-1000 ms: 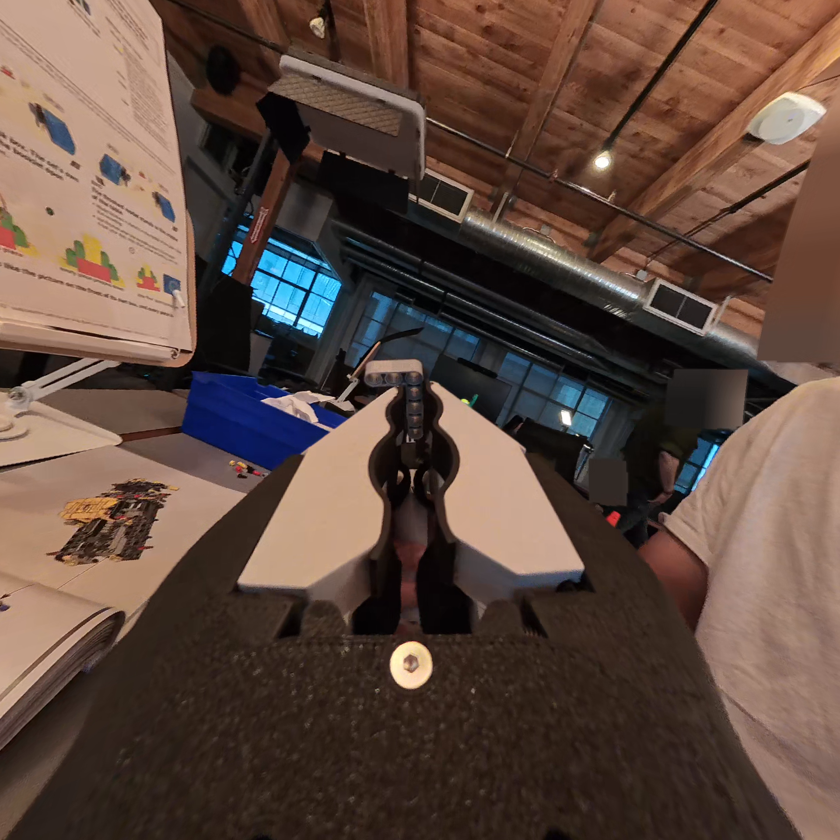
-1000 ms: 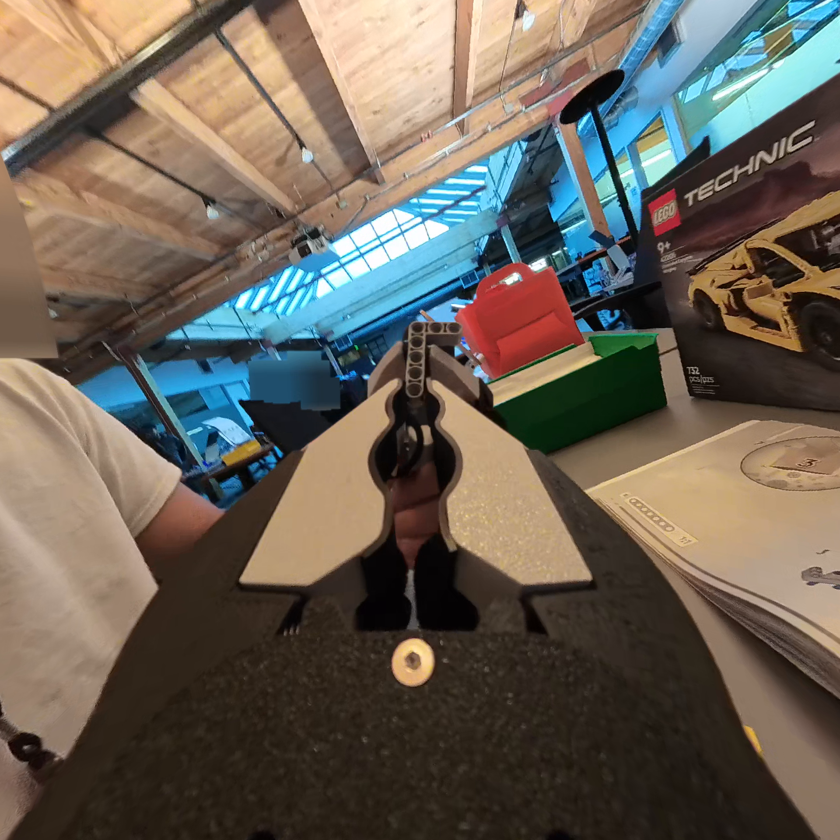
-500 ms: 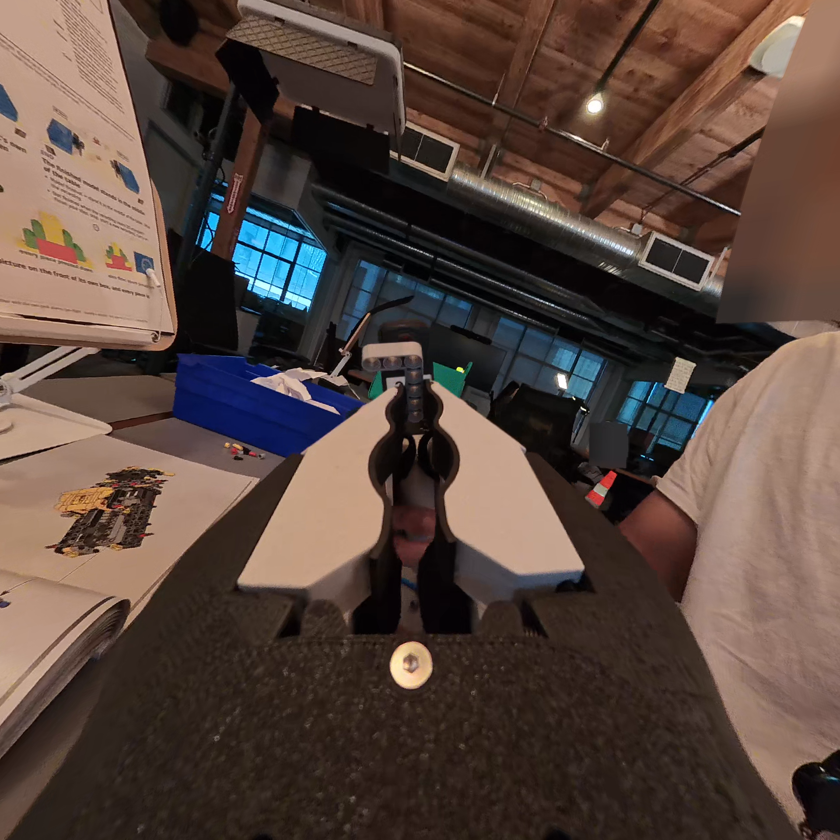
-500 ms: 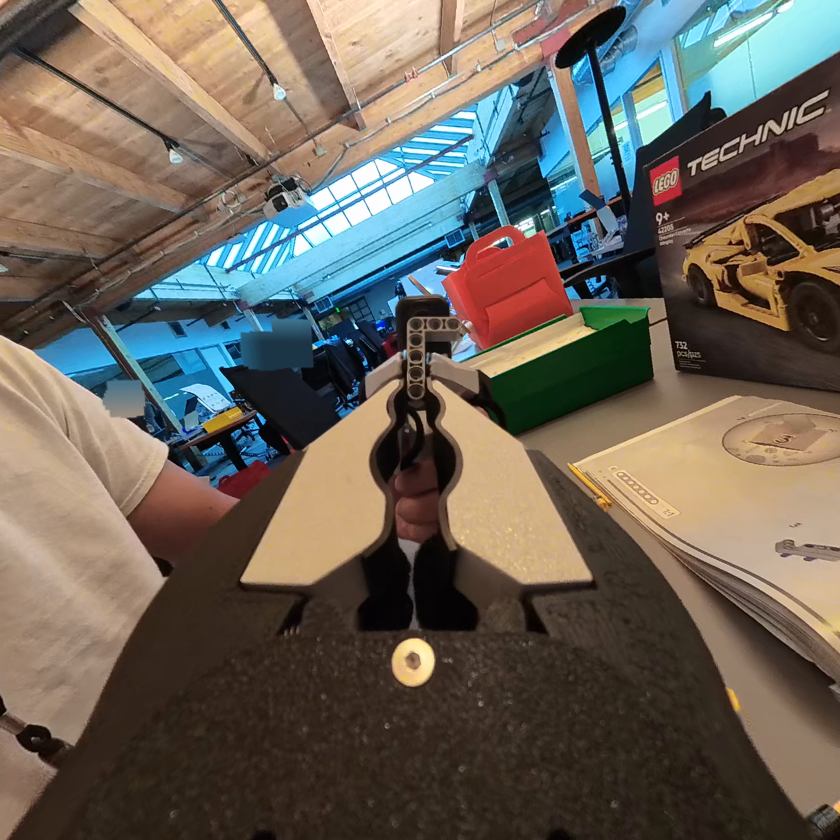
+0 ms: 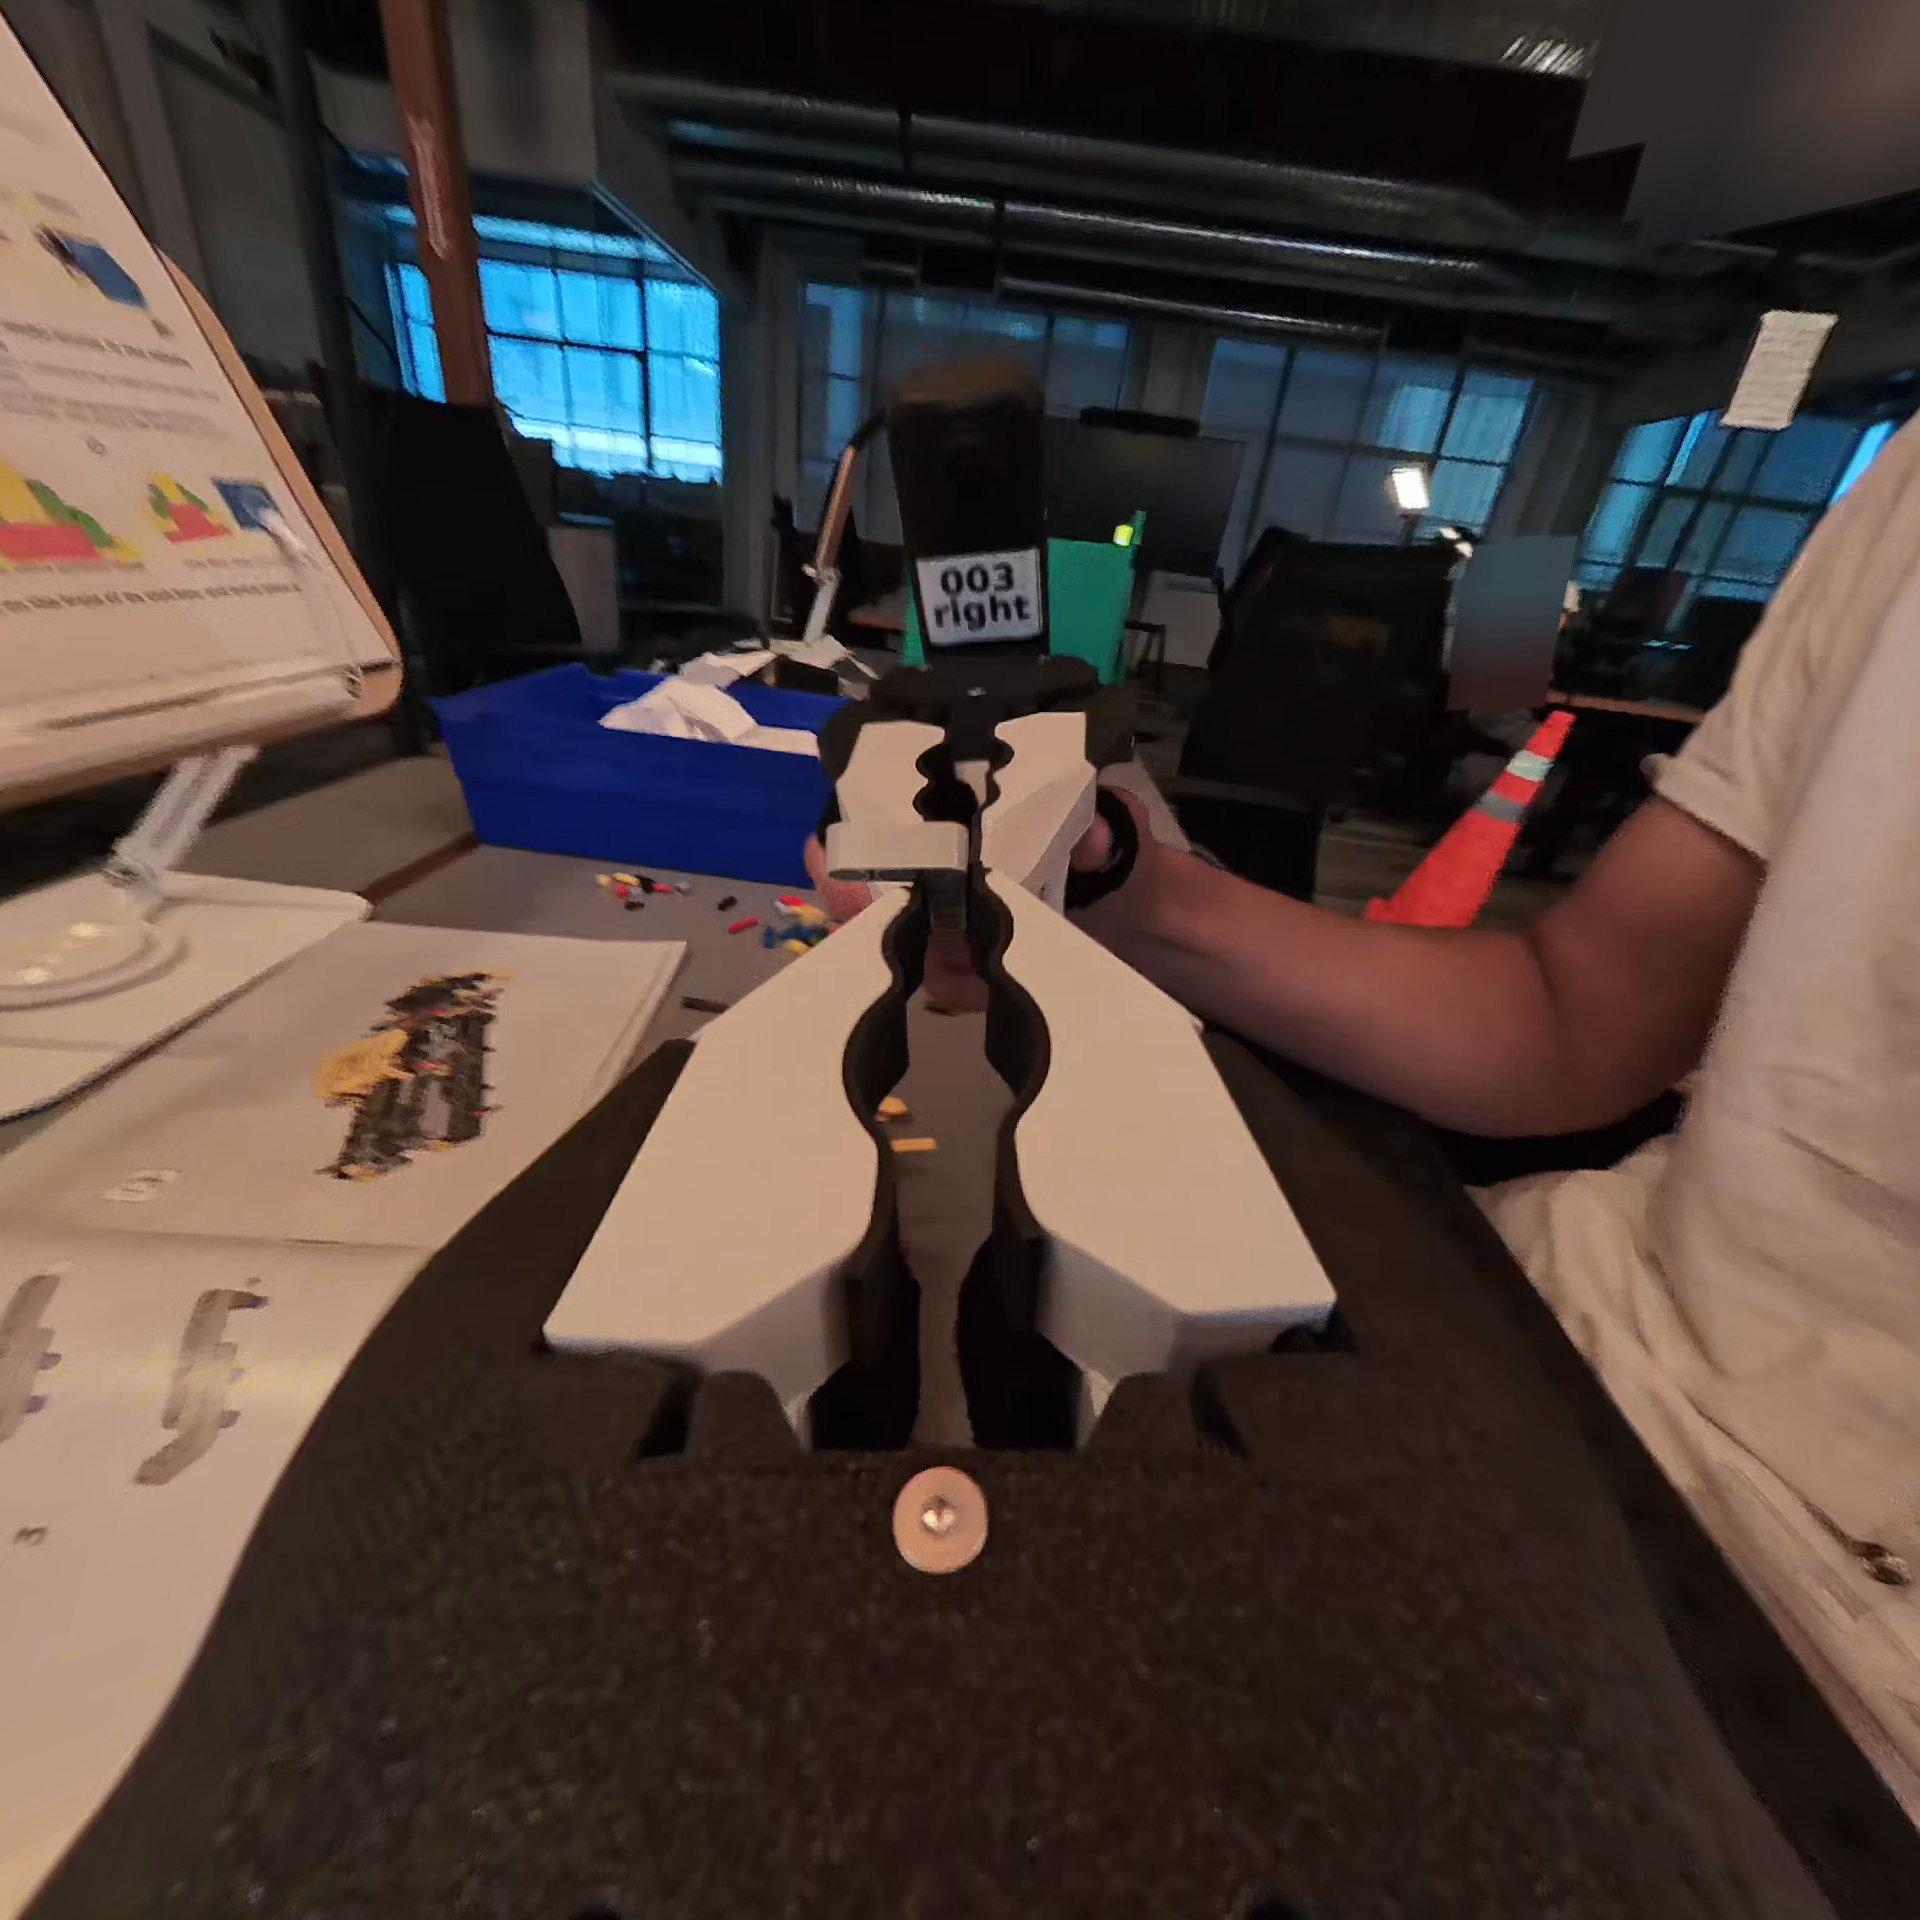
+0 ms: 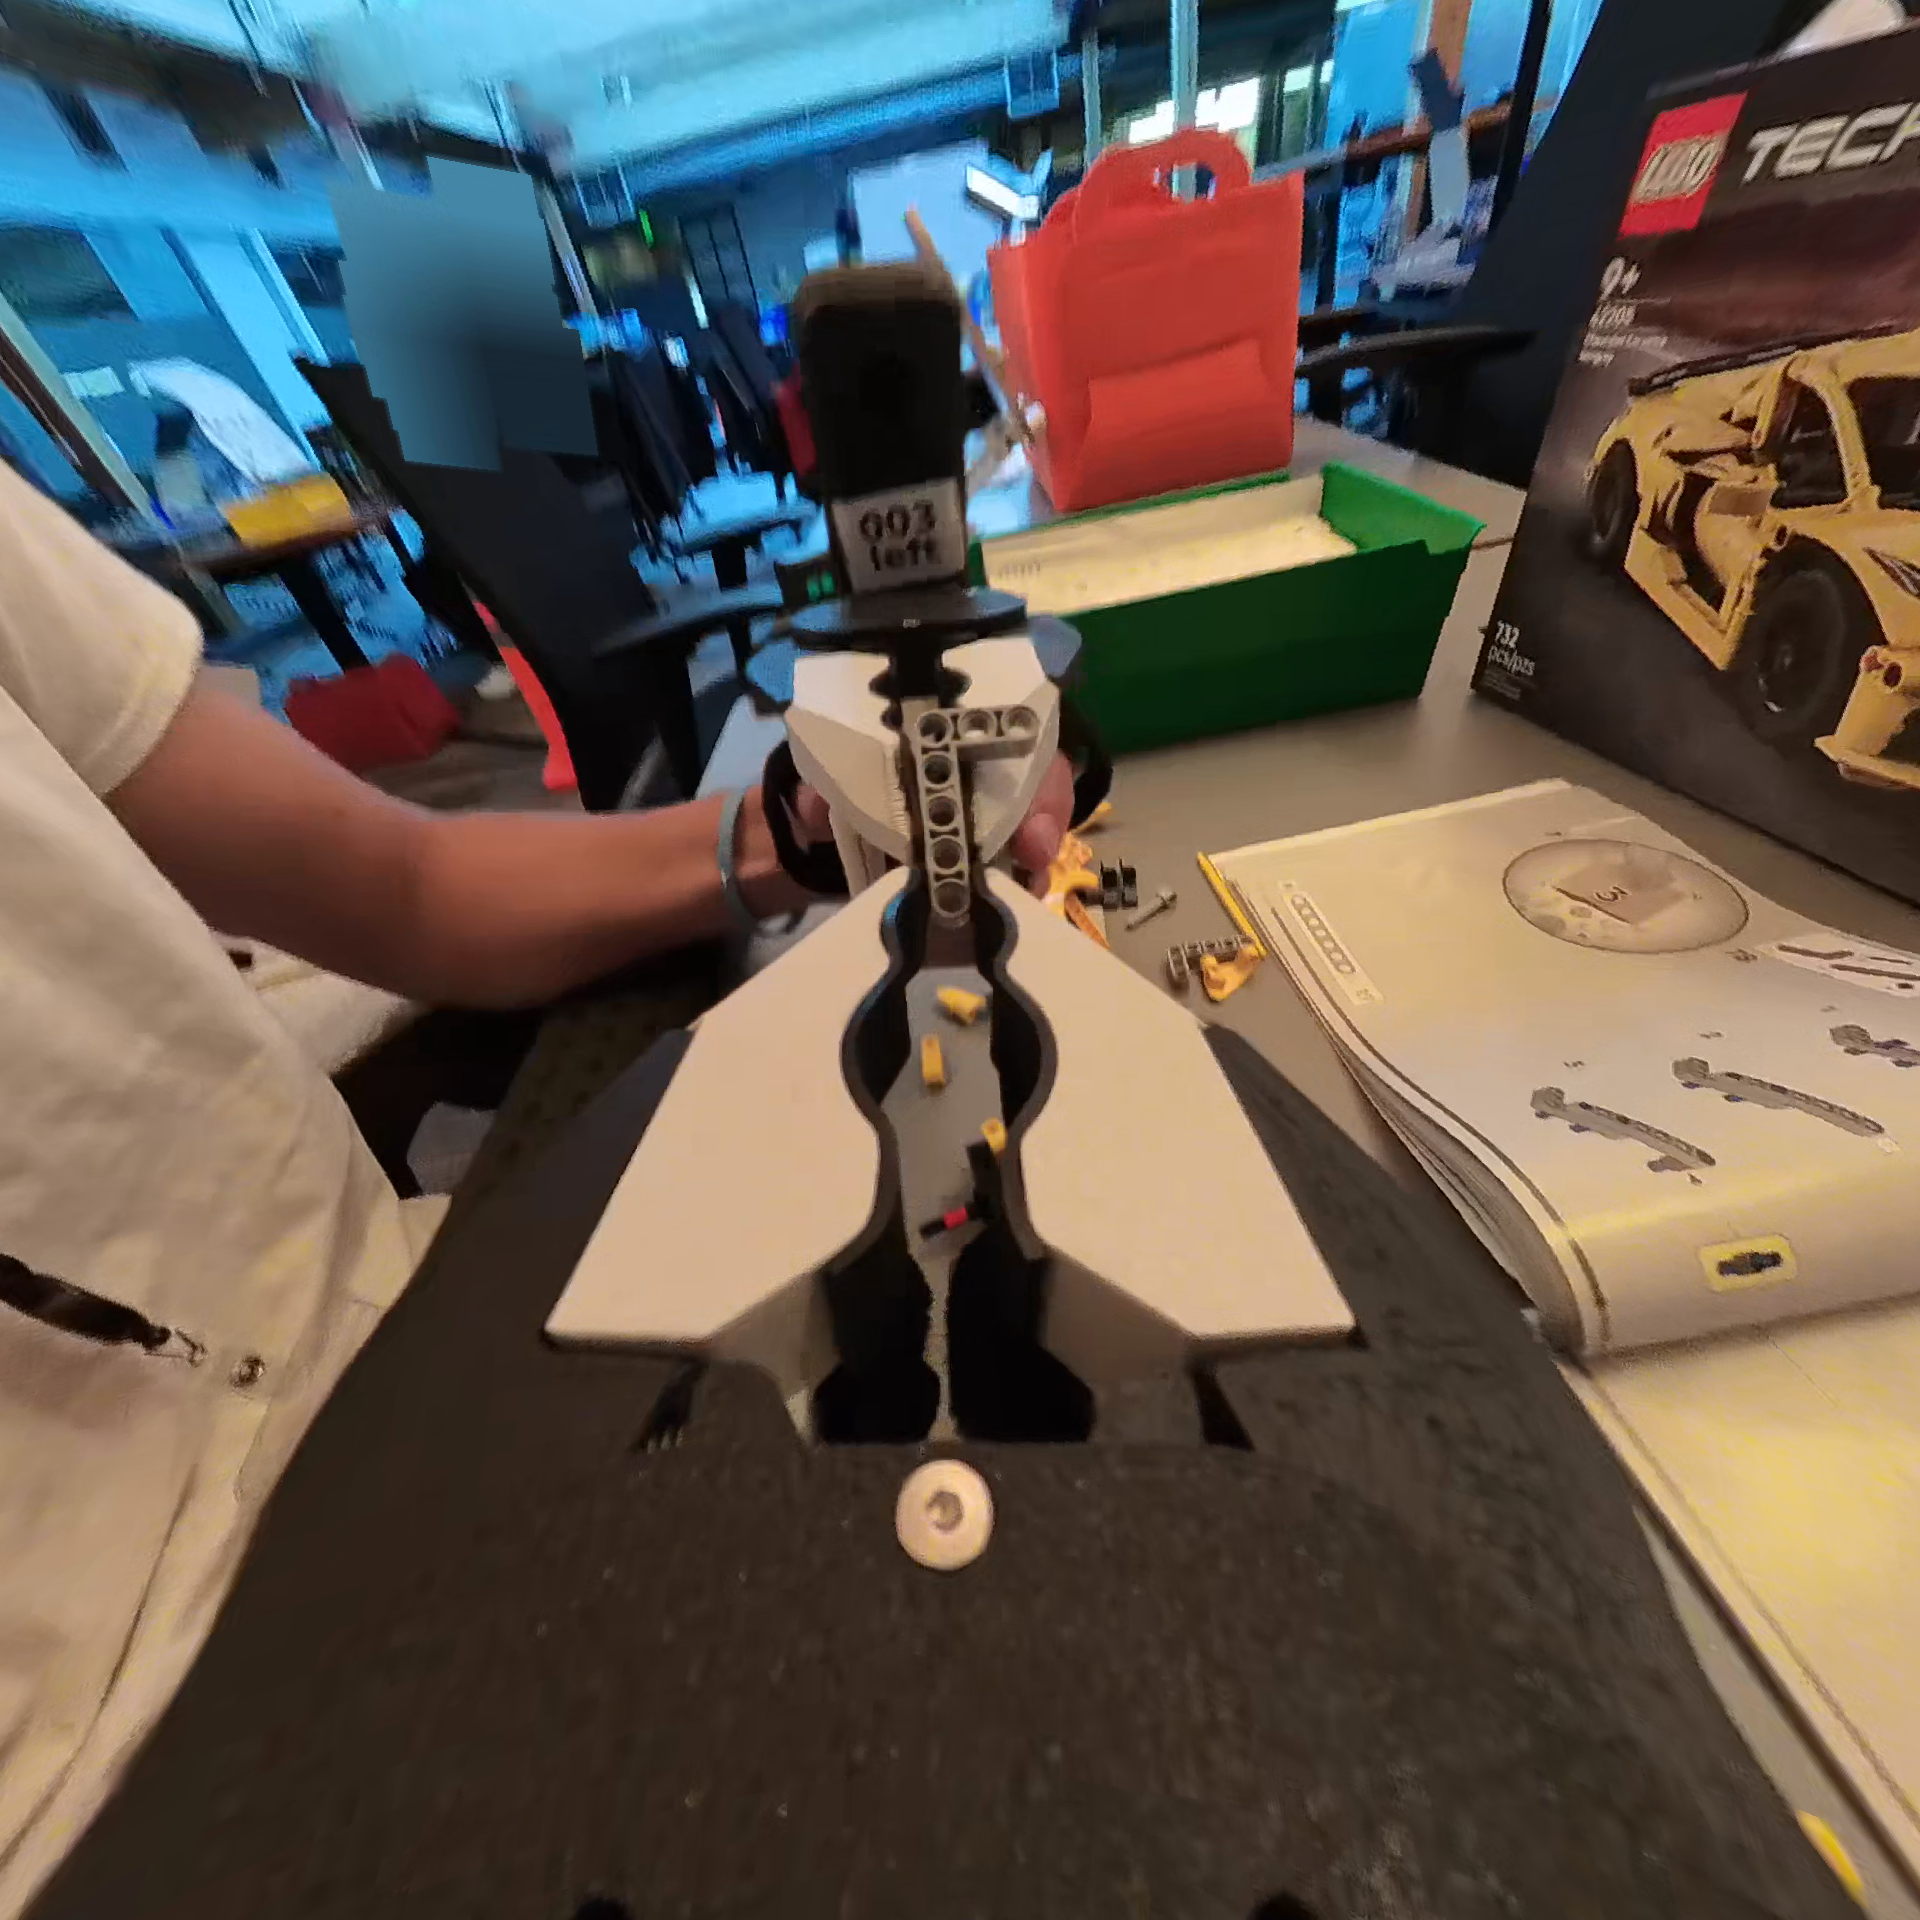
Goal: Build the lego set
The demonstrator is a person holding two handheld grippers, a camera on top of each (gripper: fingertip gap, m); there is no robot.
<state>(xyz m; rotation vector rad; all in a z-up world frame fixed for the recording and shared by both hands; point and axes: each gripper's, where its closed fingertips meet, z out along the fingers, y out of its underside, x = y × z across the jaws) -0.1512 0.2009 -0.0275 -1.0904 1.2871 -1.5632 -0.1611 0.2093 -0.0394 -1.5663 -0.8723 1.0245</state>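
1. Grey tabletop [image 6: 1351, 790] in a large workshop with tall windows; both views are somewhat blurred.
2. On the right wrist view's side lie an open white instruction booklet [image 6: 1558, 1039] and, behind it, an upright dark set box picturing a yellow car [image 6: 1714, 416].
3. A green plastic bin [image 6: 1247, 644] sits farther back, with a red carry bag [image 6: 1143, 343] standing behind it.
4. In the left wrist view a blue plastic bin holding crumpled white paper [image 5: 623, 769] stands at the back. Small loose coloured pieces [image 5: 727, 914] are scattered in front of it.
5. To the left is a printed sheet on a tilted clipboard stand [image 5: 156, 520].
6. A few small yellow pieces [image 6: 951, 1029] lie on the table beneath the gripper fingers.
7. The light grey L-shaped beam with round holes [image 6: 940, 810] is held in the air above the table, between the two grippers, which face each other tip to tip.
8. The right gripper [image 6: 945, 909] pinches the lower end of the beam's long arm, with its fingers drawn close around it.
9. The left gripper [image 5: 951, 909] also has its tips closed narrowly on the beam. From there the beam shows edge-on, its short arm jutting left.
10. A person in a white shirt [image 5: 1766, 1039] holds both grippers, forearms reaching across the table's edge.
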